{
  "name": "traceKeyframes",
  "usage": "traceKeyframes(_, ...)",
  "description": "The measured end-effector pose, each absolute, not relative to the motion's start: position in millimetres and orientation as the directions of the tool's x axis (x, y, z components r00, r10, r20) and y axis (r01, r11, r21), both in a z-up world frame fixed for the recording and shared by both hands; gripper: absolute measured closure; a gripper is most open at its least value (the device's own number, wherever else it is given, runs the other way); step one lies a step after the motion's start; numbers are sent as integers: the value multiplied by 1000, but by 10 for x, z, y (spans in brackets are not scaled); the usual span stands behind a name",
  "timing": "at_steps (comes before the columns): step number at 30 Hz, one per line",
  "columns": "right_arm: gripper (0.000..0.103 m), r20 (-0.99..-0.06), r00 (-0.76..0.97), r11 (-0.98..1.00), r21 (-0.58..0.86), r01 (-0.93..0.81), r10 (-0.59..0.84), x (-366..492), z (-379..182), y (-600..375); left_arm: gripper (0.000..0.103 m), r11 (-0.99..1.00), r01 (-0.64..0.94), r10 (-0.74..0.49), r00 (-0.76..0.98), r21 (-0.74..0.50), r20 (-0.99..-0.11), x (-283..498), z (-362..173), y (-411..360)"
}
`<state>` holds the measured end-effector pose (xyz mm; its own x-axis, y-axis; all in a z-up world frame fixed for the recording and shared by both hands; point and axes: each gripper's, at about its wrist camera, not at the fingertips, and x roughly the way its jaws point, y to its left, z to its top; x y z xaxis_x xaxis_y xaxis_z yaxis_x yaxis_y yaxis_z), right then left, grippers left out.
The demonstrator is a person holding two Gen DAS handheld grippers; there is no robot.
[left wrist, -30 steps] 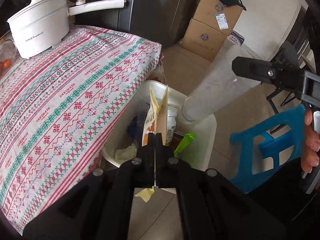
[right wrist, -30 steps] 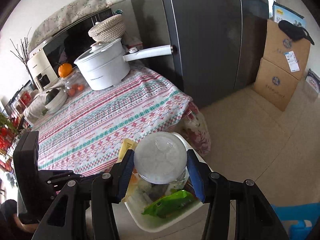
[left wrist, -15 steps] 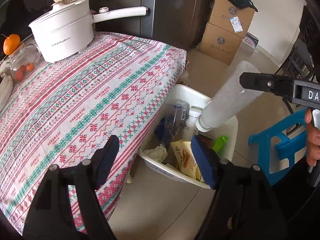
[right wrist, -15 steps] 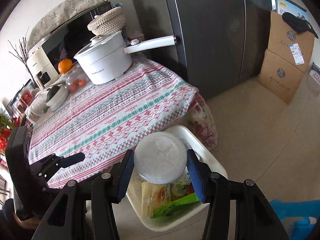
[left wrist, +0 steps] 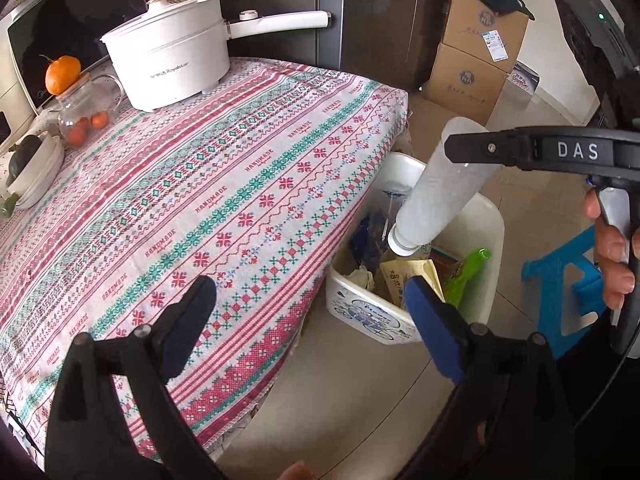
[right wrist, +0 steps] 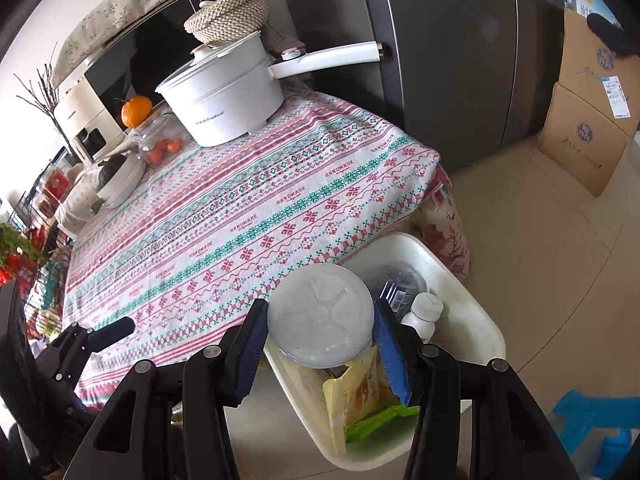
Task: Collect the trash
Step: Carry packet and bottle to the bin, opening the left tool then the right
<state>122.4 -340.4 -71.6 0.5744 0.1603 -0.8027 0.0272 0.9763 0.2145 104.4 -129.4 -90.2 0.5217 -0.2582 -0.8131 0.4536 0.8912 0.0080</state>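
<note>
L claw (left wrist: 308,320) now wide, wrapper (left wrist: 412,280) in bin (left wrist: 490,216)

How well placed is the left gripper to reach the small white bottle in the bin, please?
Probably not easily. The left gripper is open and empty, but the small white bottle sits under the frosted bottle that the right gripper holds over the bin.

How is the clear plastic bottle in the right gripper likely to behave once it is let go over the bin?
The bottle looks empty, so probably light. It hangs cap down above the bin, so it would likely drop in neck first. Its round body may then roll against the wrappers already inside.
</note>
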Motion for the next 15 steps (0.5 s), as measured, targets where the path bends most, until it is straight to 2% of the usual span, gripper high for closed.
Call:
traceKeyframes(4, 45, -793, 583, 965, 256, 54, 178, 1271, -761, -3425, 1, 908, 417, -215, 549, 42, -808, 989, -890, -1256)
traceKeyframes(6, 31, -781, 603, 964, 258, 69, 166, 1251, -724, -3442, 1, 917, 396, -199, 559, 48, -805, 962, -868, -1230)
traceKeyframes(8, 26, -772, 620, 966, 245, 82, 143, 1203, -665, -3444, 1, 930, 365, -182, 571, 50, -800, 931, -837, -1179)
traceKeyframes(15, 18, -732, 681, 995, 81, 54, 23, 799, -437, -3217, 1, 972, 236, -137, 608, 13, -782, 751, -705, -989)
